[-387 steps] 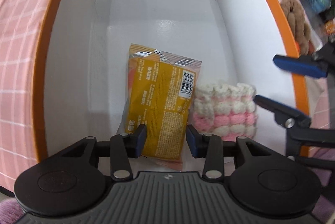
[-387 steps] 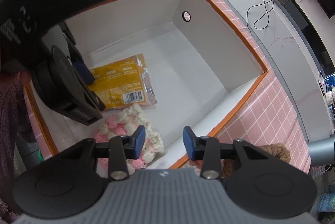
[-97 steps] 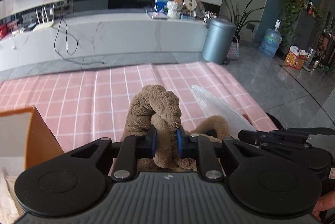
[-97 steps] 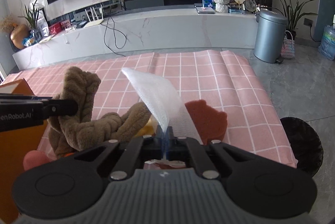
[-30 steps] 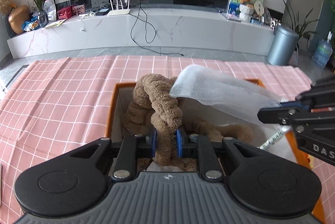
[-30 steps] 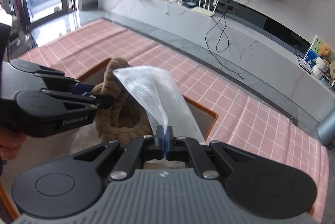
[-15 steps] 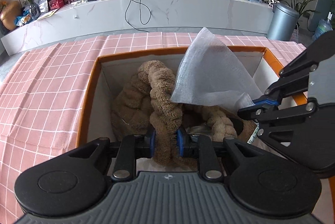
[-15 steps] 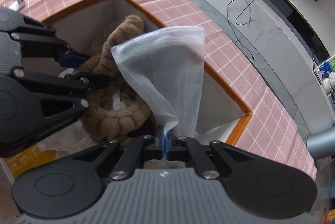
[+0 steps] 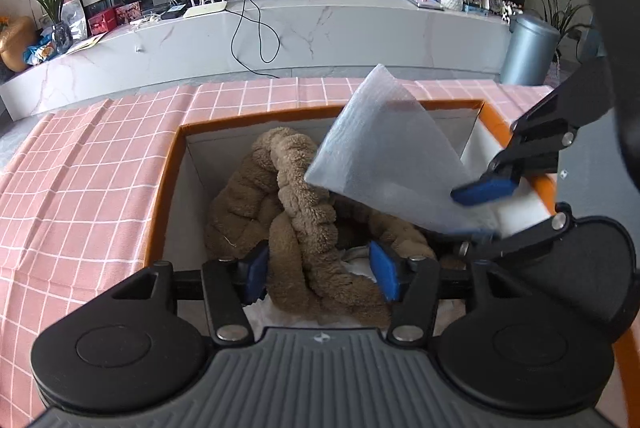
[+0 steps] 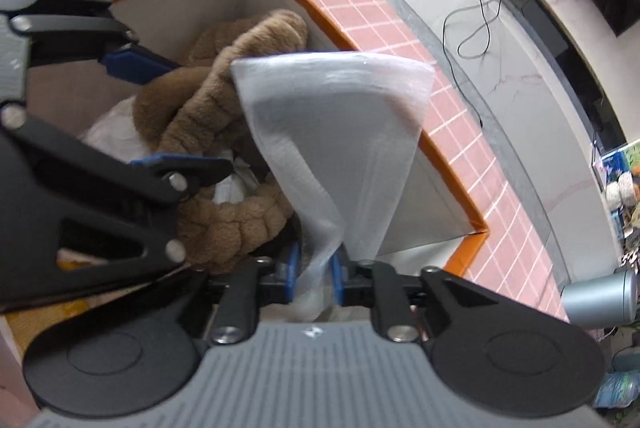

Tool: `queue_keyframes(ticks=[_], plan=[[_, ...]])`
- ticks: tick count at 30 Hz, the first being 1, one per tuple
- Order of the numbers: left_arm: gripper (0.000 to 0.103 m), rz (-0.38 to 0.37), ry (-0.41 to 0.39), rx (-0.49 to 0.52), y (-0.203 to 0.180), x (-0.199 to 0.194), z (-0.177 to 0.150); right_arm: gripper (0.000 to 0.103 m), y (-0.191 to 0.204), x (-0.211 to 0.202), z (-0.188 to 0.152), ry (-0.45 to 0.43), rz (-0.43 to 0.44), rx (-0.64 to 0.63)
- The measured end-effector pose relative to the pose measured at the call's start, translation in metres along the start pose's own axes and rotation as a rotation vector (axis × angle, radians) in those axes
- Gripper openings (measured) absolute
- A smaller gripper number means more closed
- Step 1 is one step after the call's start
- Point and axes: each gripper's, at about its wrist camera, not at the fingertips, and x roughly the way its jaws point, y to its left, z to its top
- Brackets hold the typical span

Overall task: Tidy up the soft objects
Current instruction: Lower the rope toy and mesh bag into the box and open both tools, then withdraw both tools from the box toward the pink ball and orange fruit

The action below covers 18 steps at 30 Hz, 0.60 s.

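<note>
Both tongs are opening over the box (image 9: 168,187). The left tongs (image 9: 320,270) straddle the brown plush rope (image 9: 296,211) — already resting inside, pads clear of it. The foam sheet (image 10: 340,147) stands up between the right tongs (image 10: 314,278), loosely, leaning boxward.

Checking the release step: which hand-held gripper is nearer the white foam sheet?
Right. The right hand-held gripper has the white foam sheet between its opening jaws. The left hand-held gripper, also opening, straddles the brown plush rope beside the sheet.
</note>
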Motion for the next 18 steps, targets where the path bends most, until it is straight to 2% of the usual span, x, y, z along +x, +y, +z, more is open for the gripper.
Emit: queue_keyframes(ticks=[2, 4, 5, 12, 18], plan=[[0.069, -0.002, -0.006, -0.010, 0.000, -0.007, 0.001, 0.044, 0.002, -0.012, -0.005, -0.022, -0.023, -0.016], [0.080, 0.006, -0.027, -0.014, -0.001, -0.016, 0.002, 0.044, 0.001, -0.024, -0.010, -0.040, -0.029, -0.013], [0.081, 0.012, -0.042, -0.014, -0.002, -0.021, 0.002, 0.045, -0.001, -0.030, -0.012, -0.049, -0.032, -0.010], [0.081, 0.017, -0.109, -0.067, -0.002, -0.054, 0.008, 0.047, -0.007, -0.079, -0.039, -0.162, -0.081, 0.046], [0.081, -0.018, -0.186, -0.091, -0.011, -0.084, 0.008, 0.048, -0.022, -0.122, -0.068, -0.287, -0.074, 0.213]])
